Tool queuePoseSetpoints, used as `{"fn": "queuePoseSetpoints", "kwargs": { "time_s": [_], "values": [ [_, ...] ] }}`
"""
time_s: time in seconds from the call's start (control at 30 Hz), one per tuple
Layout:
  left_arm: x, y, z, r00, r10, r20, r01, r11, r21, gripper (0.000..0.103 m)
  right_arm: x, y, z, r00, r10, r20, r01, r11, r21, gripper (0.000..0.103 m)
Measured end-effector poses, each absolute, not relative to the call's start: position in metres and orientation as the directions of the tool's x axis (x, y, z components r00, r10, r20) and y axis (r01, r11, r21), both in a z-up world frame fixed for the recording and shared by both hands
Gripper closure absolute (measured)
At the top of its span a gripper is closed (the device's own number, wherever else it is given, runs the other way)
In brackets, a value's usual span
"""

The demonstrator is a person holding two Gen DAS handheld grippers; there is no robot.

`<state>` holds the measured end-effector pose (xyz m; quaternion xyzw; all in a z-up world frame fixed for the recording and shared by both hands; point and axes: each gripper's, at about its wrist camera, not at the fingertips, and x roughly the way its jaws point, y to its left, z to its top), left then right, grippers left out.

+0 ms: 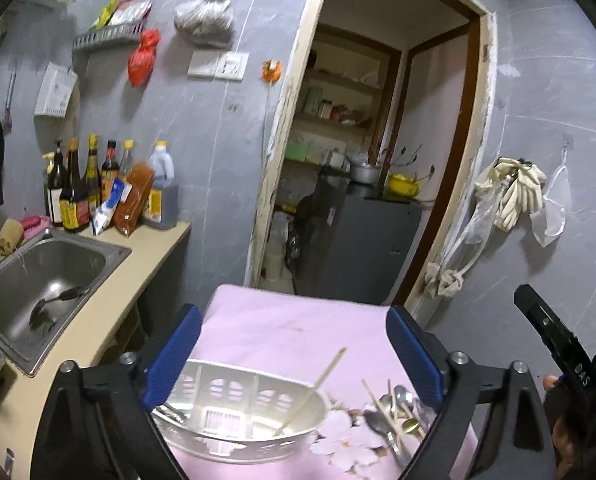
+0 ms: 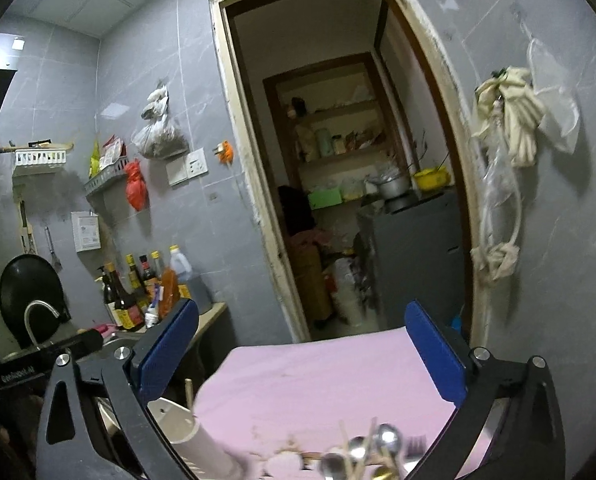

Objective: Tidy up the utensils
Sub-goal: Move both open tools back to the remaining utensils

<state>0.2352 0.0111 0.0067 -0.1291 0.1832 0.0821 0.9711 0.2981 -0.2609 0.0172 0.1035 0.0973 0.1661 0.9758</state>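
A pink cloth with a flower print covers the table that fills the lower middle of both wrist views, set before an open doorway in a grey tiled wall. To the left runs a counter with a steel sink and a cluster of sauce bottles behind it. On the cloth stands a white slotted basket, holding a single chopstick that leans up over its rim – something metallic lies at its left end, too blurred to name. Just beside the basket, on its right, lies a heap of spoons and chopsticks. The left gripper hangs above the basket, fingers wide apart, nothing between them. The right gripper – also spread wide and empty – hovers over the cloth, the heap at its lower edge.
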Motion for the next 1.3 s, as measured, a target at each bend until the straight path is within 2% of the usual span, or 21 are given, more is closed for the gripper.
{"fn": "queuePoseSetpoints", "kwargs": {
  "time_s": [0.07, 0.37, 0.7, 1.0, 1.3],
  "values": [
    [0.234, -0.002, 0.01, 0.93, 0.117, -0.347, -0.199, 0.957, -0.21, 0.002, 0.295, -0.273, 0.02, 0.931, 0.329, -0.156, -0.294, 0.932, 0.21, 0.001],
    [0.242, -0.063, 0.004, 0.944, 0.08, -0.319, -0.137, 0.977, -0.162, 0.001, 0.29, -0.321, 0.02, 0.945, 0.278, -0.172, -0.258, 0.957, 0.132, 0.001],
    [0.252, -0.112, -0.02, 0.944, 0.072, -0.322, -0.12, 0.984, -0.134, 0.001, 0.302, -0.37, -0.009, 0.944, 0.224, -0.244, -0.191, 0.97, 0.152, 0.001],
    [0.264, -0.14, -0.066, 0.901, 0.034, -0.432, -0.096, 0.988, -0.122, 0.001, 0.313, -0.396, -0.061, 0.898, 0.238, -0.37, -0.175, 0.965, 0.195, 0.001],
    [0.282, -0.142, -0.117, 0.83, -0.005, -0.558, -0.108, 0.98, -0.169, 0.002, 0.328, -0.398, -0.12, 0.813, 0.28, -0.51, -0.189, 0.956, 0.223, 0.001]
  ]
}}
